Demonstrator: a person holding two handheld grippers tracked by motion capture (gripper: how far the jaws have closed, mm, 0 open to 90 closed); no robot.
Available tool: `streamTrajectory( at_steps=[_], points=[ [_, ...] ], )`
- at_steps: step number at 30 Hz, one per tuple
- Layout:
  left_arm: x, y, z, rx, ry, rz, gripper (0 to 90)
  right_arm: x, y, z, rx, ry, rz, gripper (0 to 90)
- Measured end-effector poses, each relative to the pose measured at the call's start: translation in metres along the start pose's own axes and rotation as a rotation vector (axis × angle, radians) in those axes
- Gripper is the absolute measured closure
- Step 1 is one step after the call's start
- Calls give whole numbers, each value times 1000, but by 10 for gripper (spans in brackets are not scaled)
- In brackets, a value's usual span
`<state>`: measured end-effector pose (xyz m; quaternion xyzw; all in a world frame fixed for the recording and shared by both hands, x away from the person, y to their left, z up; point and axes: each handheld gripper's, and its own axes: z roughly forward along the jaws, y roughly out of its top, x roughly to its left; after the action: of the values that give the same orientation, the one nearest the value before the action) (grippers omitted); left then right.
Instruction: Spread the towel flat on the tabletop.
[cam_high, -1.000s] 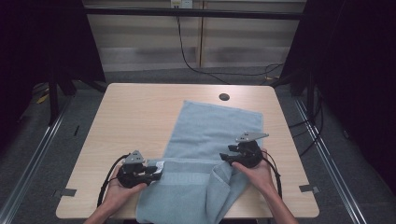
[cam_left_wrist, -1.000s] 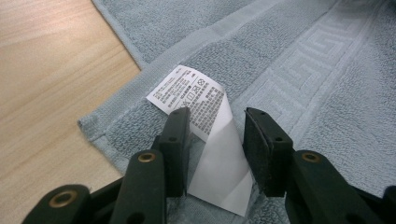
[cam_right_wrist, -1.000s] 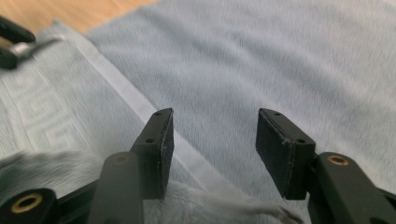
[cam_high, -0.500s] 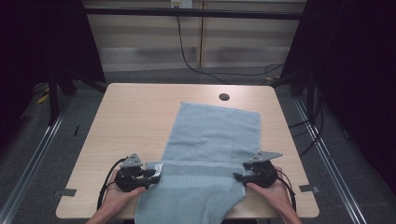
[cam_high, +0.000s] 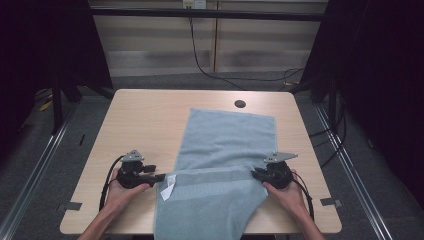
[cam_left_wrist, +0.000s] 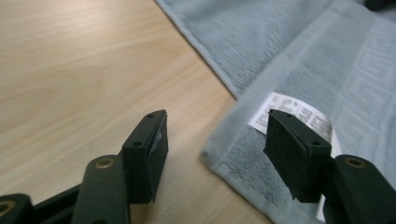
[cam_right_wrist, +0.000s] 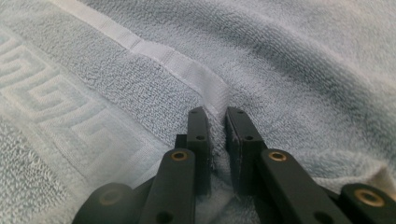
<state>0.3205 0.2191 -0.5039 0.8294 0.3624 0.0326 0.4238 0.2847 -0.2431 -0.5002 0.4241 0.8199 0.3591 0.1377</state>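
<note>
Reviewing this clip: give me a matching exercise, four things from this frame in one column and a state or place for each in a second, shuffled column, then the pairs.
Things:
1. left gripper
2. right gripper
3. white label
4. round hole in the table

States or places:
A. near the far edge of the table, beyond the towel
B. jaws nearly together, pinching a fold of the towel
C. jaws wide apart, nothing gripped between them
D. sticking out at the towel's folded left corner

Pairs: 1-C, 2-B, 3-D, 4-A
</note>
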Motion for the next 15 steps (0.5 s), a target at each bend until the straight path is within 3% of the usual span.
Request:
streamTrajectory(
  at_steps=[4,10,12,15],
  points=[
    [-6,1,4,2,-18,34,383,-1,0,1,-10,-7,13,807],
    [-23,-1,7,30,-1,96,406,1,-2,-2,-13,-10,24,794],
    [-28,-2,7,40,-27,134,523,2,-4,-4,-11,-15,25,795],
    [-33,-3,7,54,-41,154,719,4,-6,-6,-11,-14,24,795]
  ],
)
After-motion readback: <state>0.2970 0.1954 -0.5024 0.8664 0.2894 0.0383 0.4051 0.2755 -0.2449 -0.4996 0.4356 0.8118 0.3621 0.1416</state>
